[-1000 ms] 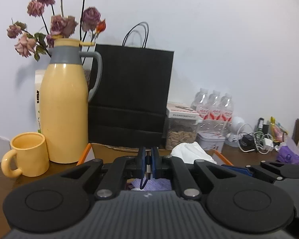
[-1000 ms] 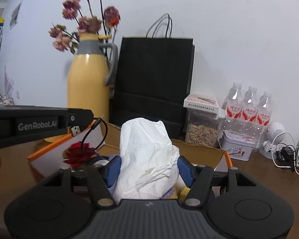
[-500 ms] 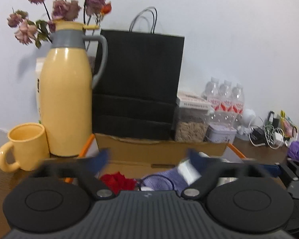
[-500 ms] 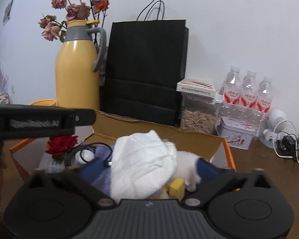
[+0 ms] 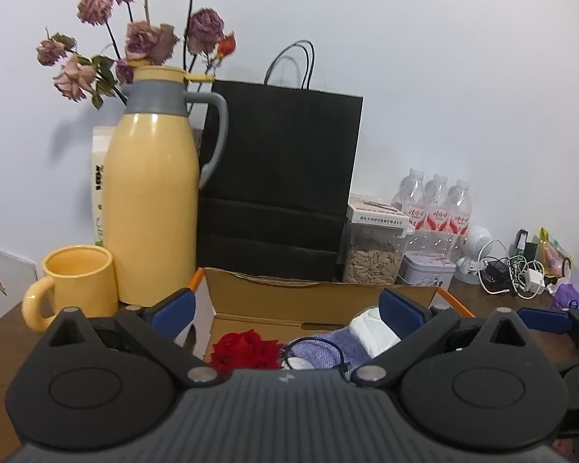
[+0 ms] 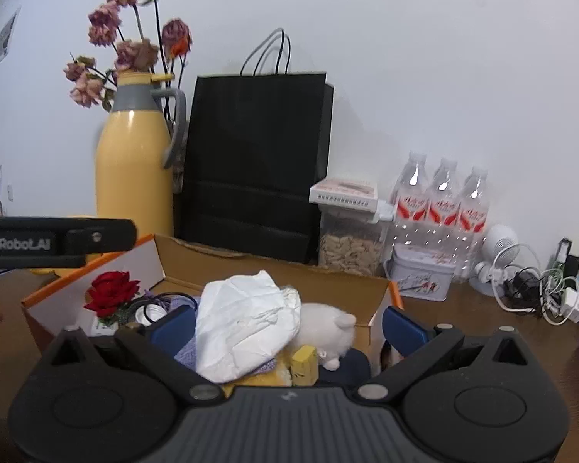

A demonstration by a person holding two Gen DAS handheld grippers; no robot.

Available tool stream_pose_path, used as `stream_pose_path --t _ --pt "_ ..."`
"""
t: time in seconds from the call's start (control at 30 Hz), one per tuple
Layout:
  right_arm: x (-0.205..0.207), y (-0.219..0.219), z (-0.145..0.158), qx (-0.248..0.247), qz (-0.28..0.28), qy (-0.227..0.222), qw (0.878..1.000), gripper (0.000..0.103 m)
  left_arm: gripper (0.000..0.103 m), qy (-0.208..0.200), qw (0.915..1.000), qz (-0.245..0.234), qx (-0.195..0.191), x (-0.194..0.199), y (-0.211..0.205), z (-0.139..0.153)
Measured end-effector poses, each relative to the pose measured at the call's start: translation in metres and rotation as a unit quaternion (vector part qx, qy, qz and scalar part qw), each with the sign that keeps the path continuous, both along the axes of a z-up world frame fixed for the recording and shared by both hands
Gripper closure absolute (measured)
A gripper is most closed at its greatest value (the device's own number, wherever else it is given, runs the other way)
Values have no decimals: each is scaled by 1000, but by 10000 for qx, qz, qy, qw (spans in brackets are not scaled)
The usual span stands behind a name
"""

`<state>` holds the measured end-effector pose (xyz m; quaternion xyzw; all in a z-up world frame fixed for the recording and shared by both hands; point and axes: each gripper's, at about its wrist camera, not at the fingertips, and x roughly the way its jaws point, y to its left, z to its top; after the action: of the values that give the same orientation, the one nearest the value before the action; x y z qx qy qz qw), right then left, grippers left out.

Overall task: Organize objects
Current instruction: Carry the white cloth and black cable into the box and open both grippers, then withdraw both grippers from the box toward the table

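An open cardboard box (image 6: 274,270) with orange-edged flaps is sitting on a dark wooden table (image 6: 463,320), near the cameras and in front of a tall black paper bag (image 6: 254,162). Inside the box, a crumpled white bag (image 6: 247,324) is lying on top of a purple cloth (image 5: 328,347), with a white plush toy (image 6: 328,328) just to its right and a small yellow block (image 6: 304,362) in front of the toy. A red rose (image 6: 112,293) is resting at the left end of the box, beside a looped black cable (image 6: 162,305). The right gripper (image 6: 285,326) is pointing slightly downward over the near edge of the box, its blue-padded jaws standing wide apart on either side of the white bag without touching it. The left gripper (image 5: 289,306) is hovering likewise, angled gently down toward the left half of the box, jaws spread wide and holding nothing; in the right wrist view its black side is showing at the left edge. Farther out, a yellow thermos jug (image 5: 150,212) is standing left of the black bag with dried pink flowers (image 5: 135,38) behind it and a yellow mug (image 5: 73,285) at its near left. To the right of the bag are a clear container of seeds (image 6: 347,231), three water bottles (image 6: 444,204), a small tin (image 6: 420,274) and a tangle of chargers and cords (image 6: 536,293).
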<state>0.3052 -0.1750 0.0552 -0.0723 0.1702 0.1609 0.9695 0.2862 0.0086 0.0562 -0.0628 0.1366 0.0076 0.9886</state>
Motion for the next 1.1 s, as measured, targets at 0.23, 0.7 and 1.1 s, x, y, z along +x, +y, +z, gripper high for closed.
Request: stream_pose_path --t 0.23,0.7,1.1 --pt "-36 -17 2 100 -6 -168 9998 0 0 32 9999 -89 96 -34 7 -8" --pt "-86 -31 -33 97 -67 278 9995 0 0 1152 9924 -223 363 -66 4 -60" --pt "-89 -30 -49 -5 -114 620 9980 0 12 1805 9829 -162 335 -62 3 -81"
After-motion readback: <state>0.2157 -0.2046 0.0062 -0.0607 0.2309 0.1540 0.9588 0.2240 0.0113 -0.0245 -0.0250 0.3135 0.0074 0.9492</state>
